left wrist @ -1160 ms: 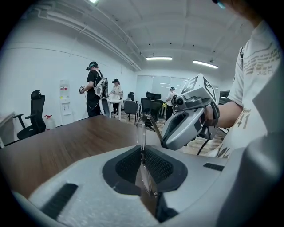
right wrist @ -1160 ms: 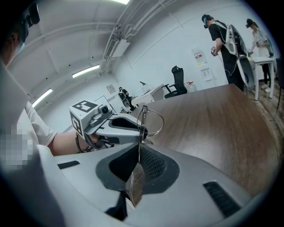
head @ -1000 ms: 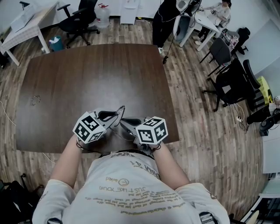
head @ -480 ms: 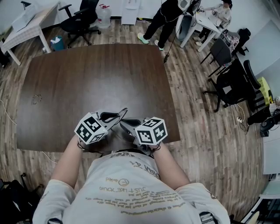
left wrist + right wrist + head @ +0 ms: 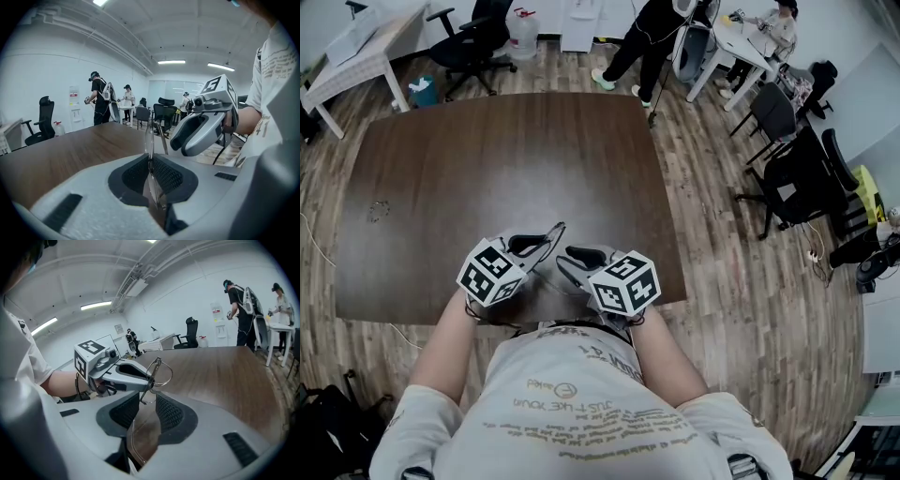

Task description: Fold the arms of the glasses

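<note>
The right tool [image 5: 143,414] has just been opening its jaws. They now stand wide apart, with a thin wire part of the glasses [image 5: 161,372], probably an arm, between the pads and not pressed. Judgement: that arm is free and is either folded or needs a new grip. The left tool [image 5: 151,174] is clamped on a lens edge, holding the glasses above the bench [image 5: 487,159]. The hinges are too small to read. The head view shows almost nothing of the glasses.
</note>
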### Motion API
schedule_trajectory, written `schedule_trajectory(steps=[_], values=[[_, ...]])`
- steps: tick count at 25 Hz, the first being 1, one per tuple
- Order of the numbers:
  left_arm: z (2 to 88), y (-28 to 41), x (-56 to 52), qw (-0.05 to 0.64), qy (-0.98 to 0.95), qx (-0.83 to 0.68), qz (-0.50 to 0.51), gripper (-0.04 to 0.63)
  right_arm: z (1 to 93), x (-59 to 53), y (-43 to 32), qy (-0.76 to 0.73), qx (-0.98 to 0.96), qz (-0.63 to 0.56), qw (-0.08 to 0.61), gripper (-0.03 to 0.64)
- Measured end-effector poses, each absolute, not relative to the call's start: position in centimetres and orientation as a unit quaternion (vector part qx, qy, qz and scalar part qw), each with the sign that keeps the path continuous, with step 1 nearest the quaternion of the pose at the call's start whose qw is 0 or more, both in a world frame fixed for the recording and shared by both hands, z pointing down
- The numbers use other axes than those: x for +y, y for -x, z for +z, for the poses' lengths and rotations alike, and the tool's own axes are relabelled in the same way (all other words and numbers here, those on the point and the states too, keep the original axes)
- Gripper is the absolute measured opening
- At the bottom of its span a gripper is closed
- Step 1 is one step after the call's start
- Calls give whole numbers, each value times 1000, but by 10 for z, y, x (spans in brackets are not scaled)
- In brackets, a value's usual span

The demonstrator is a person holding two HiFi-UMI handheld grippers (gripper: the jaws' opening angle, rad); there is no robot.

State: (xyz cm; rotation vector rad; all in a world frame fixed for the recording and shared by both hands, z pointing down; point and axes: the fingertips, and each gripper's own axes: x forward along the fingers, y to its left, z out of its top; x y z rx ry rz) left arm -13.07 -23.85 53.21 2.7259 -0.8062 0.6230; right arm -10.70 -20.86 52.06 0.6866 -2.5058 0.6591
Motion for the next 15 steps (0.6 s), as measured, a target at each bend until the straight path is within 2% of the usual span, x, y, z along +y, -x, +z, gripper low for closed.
schedule_trajectory(steps=[9, 15], values=[[535, 145, -265, 153, -904, -353, 187, 43, 493, -213, 71, -308, -903, 251, 166, 118], [539, 159, -288, 200, -872, -414, 168, 43, 509, -203, 50, -319, -891, 287, 150, 110]])
